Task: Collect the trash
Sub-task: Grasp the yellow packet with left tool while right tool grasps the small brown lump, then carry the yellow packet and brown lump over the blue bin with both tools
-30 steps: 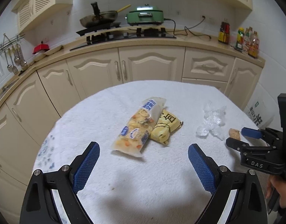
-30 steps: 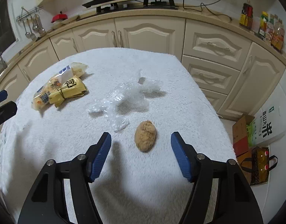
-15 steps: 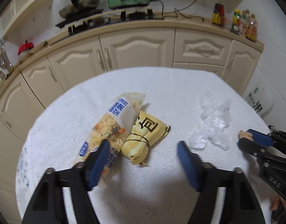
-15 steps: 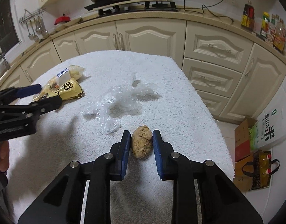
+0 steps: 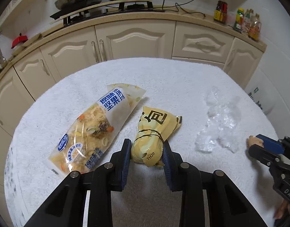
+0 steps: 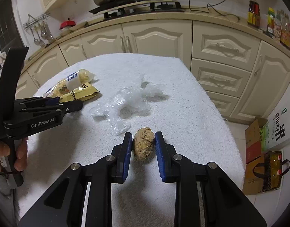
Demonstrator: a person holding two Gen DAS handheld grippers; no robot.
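- Yellow snack packet [image 5: 155, 132], tied round with a dark band, lies mid-frame on the white towel-covered counter [image 5: 163, 79]; the left hand-held gripper [image 5: 145, 152], just closing, pinches its near end.
- Beside it at left lies a printed clear food bag [image 5: 95, 130], contents inside.
- Crumpled clear plastic [image 6: 126, 102] sits centre.
- Brown lump [image 6: 143, 144], lower centre, is clamped by the narrow right hand-held gripper [image 6: 143, 141].
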